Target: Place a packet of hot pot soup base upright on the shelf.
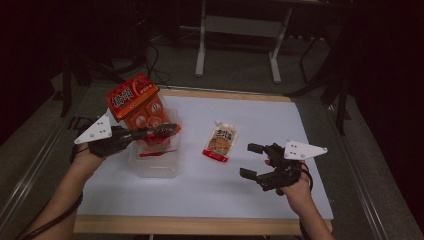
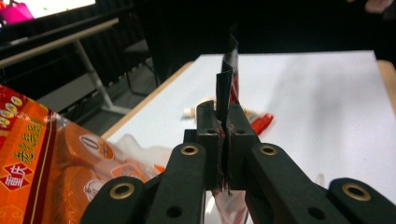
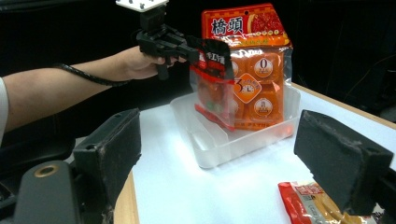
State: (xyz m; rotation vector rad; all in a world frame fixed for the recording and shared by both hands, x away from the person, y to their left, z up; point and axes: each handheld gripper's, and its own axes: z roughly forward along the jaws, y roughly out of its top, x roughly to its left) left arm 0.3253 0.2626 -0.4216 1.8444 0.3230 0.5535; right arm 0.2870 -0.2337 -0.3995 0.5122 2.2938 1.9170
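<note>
White tabletop lies bare around our right gripper, whose jaws stand wide apart with nothing between them, a small sauce packet near to its left. Beyond the table edge the room is too dark to read. Our left gripper pinches the top edge of a red snack pouch, which hangs into the clear bin against an orange bag.
</note>
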